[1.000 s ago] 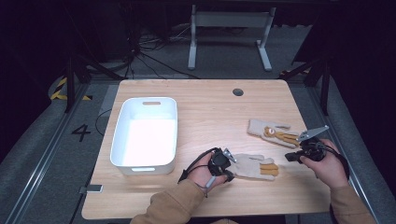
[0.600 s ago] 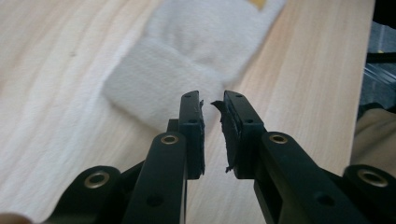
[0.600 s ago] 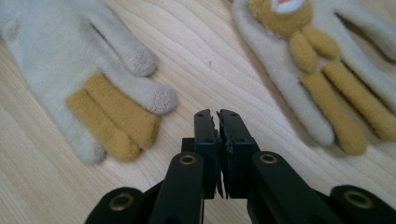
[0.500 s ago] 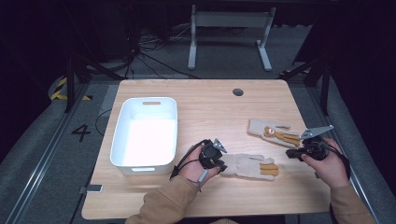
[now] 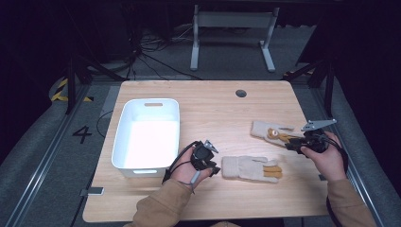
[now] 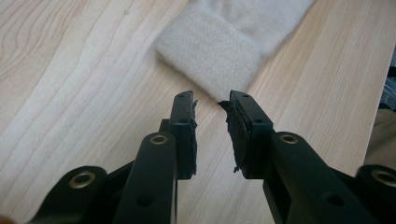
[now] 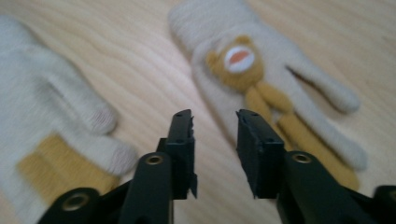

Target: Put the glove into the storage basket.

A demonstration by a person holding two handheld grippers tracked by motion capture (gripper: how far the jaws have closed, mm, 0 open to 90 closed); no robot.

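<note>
Two cream knit gloves lie flat on the wooden table (image 5: 213,109). The near glove (image 5: 250,168) has yellow finger patches, and its cuff (image 6: 210,60) lies just ahead of my left gripper (image 6: 211,100), whose jaws stand open and empty. In the high view my left gripper (image 5: 213,168) sits just left of that cuff. The far glove (image 5: 269,132) carries a brown bear figure (image 7: 238,60). My right gripper (image 7: 215,119) hovers open over the table beside this glove's fingers, holding nothing. It is at the glove's right end (image 5: 293,143) in the high view.
A white plastic bin (image 5: 147,132) stands empty on the left half of the table, close to my left hand. A round cable hole (image 5: 241,93) sits near the far edge. Bare wood stretches across the far half.
My left gripper has drawn back to the left, off the near glove's cuff. The right gripper has shifted slightly away from the person.
</note>
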